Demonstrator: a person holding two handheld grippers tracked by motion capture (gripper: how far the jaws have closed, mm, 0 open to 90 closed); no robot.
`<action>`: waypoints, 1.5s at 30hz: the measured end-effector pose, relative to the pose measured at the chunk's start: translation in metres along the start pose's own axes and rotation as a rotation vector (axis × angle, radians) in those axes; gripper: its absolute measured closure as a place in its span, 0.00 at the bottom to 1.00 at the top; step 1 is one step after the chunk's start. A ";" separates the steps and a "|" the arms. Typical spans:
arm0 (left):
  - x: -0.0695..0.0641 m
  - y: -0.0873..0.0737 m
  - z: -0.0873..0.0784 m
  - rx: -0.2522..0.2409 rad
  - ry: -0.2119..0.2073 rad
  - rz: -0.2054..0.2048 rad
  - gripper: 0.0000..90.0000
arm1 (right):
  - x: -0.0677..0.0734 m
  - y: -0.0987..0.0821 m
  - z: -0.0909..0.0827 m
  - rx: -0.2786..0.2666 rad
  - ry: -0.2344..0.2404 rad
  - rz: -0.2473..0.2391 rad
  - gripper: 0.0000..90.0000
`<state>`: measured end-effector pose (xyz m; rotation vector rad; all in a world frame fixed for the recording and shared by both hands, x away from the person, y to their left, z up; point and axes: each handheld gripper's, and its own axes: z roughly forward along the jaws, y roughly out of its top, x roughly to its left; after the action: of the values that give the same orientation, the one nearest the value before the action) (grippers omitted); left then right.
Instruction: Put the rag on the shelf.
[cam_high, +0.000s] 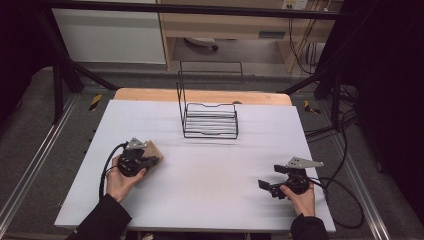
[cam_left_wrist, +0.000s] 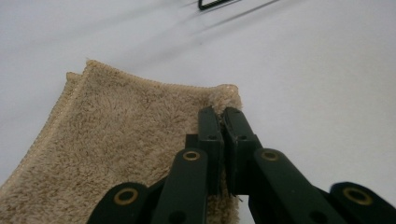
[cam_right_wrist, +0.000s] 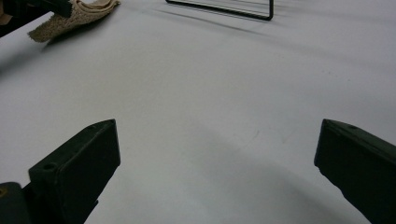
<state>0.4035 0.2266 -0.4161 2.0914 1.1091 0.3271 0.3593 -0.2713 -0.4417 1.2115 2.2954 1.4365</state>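
So the person is sitting at the white table (cam_high: 200, 175) with one of those hand-held grippers in each hand. The left gripper (cam_left_wrist: 221, 122) is pinching the corner of a tan fluffy towel (cam_left_wrist: 116, 140), jaws clamped together with the terry edge squeezed between them. No earlier frame to go by, so I'm just saying what I'm seeing: it's gripping the cloth. From above, the left gripper (cam_high: 150, 161) is sitting at the left side of the table with the towel (cam_high: 152, 149) poking out from under it, lying flat on the white surface apart from that nipped corner, which is looking a bit lifted in the right gripper view.

The right gripper (cam_high: 270, 186) is hanging out over at the right side of the table, well apart from the towel, jaws spread wide with nothing between them, just bare tabletop.

A black wire rack (cam_high: 210, 120) is standing near the far middle of the table, with a tall wire back rising at its far side. It's well away from both grippers and nothing is lying in it.
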 end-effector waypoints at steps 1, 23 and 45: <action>-0.005 0.001 0.000 -0.006 -0.014 -0.009 0.96 | 0.000 0.000 0.000 0.000 0.000 0.001 0.01; -0.067 0.016 0.034 -0.008 -0.059 0.049 0.95 | 0.001 0.000 0.000 0.003 -0.003 -0.001 0.01; -0.013 0.011 -0.002 -0.017 -0.004 0.113 0.44 | 0.002 -0.001 0.002 0.007 -0.015 0.003 0.01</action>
<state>0.4010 0.2131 -0.4051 2.1438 0.9844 0.3849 0.3586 -0.2684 -0.4425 1.2233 2.2915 1.4173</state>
